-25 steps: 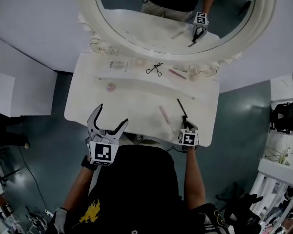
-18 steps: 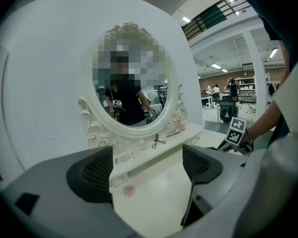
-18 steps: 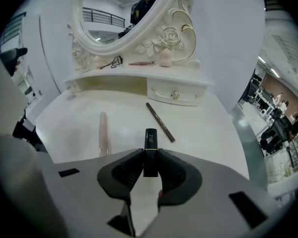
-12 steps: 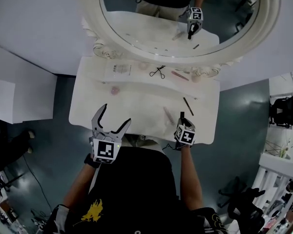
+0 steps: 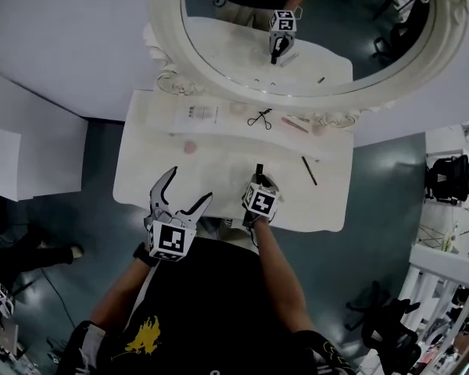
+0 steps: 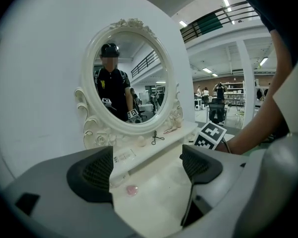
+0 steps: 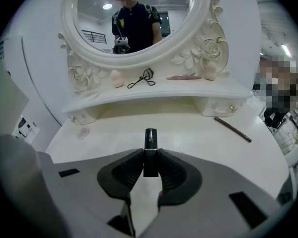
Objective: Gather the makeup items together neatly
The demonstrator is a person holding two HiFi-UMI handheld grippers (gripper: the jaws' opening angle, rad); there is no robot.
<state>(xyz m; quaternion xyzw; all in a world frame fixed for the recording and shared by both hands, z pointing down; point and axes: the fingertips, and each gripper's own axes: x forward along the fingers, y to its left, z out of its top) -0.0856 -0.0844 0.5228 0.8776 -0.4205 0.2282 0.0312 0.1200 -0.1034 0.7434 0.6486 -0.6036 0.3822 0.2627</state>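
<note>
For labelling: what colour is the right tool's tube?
Black tube, thin gold band; right gripper view shows it best.

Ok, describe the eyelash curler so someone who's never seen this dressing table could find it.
Find the oval mirror; a narrow raised shelf runs just below its frame. Near the shelf's middle lies the eyelash curler, the only black, wire-thin, scissor-handled thing among pale neighbours.

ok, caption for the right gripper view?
Right gripper clamps a black tube over the white dressing table; mirror ahead, pencil lying at right.
</note>
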